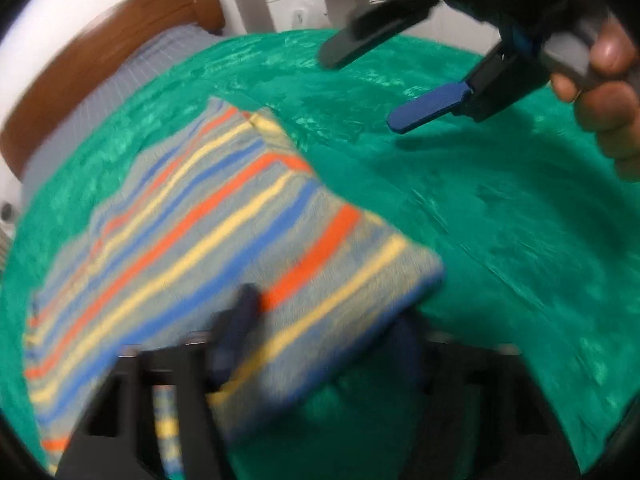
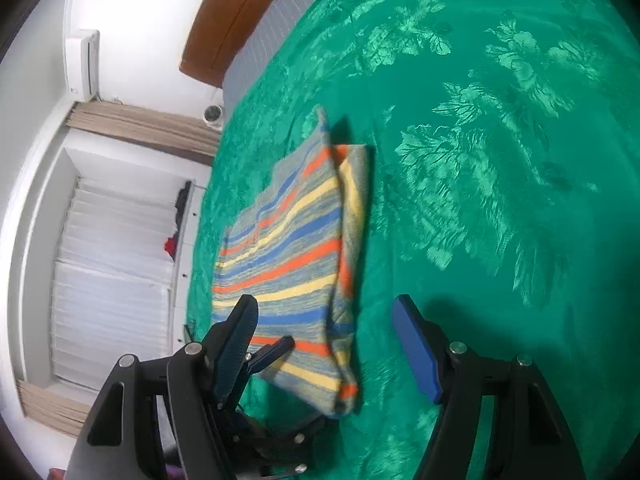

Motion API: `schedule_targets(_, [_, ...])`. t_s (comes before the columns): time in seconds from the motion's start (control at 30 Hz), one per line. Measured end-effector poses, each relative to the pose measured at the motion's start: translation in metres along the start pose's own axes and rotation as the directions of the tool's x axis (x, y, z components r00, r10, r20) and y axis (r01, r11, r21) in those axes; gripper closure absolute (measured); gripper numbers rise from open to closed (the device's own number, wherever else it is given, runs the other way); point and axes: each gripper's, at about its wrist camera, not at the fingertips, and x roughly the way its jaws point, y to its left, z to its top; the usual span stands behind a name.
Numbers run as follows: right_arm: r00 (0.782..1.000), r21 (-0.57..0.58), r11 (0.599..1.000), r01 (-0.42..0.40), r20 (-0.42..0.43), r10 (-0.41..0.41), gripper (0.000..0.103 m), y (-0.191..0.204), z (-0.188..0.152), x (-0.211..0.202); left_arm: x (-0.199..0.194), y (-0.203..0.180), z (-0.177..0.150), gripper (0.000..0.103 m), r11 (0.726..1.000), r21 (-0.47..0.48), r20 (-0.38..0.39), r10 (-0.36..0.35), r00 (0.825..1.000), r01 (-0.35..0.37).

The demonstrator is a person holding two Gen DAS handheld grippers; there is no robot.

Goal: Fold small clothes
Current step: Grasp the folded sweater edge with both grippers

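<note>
A small striped garment (image 1: 208, 232) in grey, orange, yellow and blue lies partly folded on the green bedspread (image 1: 500, 240). My left gripper (image 1: 320, 332) is shut on the garment's near edge and lifts it off the bed; one finger (image 1: 240, 320) lies on top of the cloth. The garment also shows in the right wrist view (image 2: 296, 240), with the left gripper (image 2: 272, 354) pinching its near end. My right gripper (image 2: 326, 344) is open and empty, hovering above the bedspread (image 2: 500, 160) beside the garment. It shows in the left wrist view (image 1: 372, 88) at the upper right.
A brown wooden headboard (image 1: 104, 52) and a grey striped sheet (image 1: 132, 88) bound the bed's far end. A white cabinet (image 1: 288, 0) stands behind. In the right wrist view a window with white curtains (image 2: 112, 264) and an air conditioner (image 2: 84, 64) are beyond the bed's edge.
</note>
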Motion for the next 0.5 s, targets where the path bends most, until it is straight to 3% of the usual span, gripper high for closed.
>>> schedule_targets(0.03, [1.000,-0.001,1.000,0.012,-0.003,-0.012,0.033,-0.002,0.005,0.003,0.002,0.000,0.003,0.088,1.000,-0.012,0.001,0.018,1.000,-0.018])
schedule_targets(0.07, [1.000,0.006,1.000,0.017,-0.005,-0.017,0.033,-0.004,0.011,0.011,0.002,0.002,0.004,0.095,0.999,-0.028,0.003,0.027,1.000,-0.027])
schedule_targets(0.3, [1.000,0.069,0.998,0.012,0.016,-0.013,0.038,-0.001,0.049,0.076,-0.021,0.025,-0.008,0.097,0.986,-0.155,0.090,-0.049,0.995,0.062])
schedule_targets(0.37, [0.998,0.031,0.998,0.047,0.042,-0.048,0.068,0.014,0.056,0.091,-0.030,0.039,-0.013,0.097,0.973,-0.210,0.113,-0.072,0.991,0.095])
schedule_targets(0.4, [0.995,0.006,0.995,0.095,0.044,-0.095,0.094,0.023,0.059,0.097,-0.039,0.050,-0.017,0.097,0.964,-0.244,0.132,-0.077,0.988,0.107])
schedule_targets(0.5, [0.987,-0.077,0.985,0.154,0.048,-0.150,0.093,0.061,0.064,0.107,-0.060,0.082,-0.032,0.098,0.930,-0.343,0.177,-0.075,0.981,0.133])
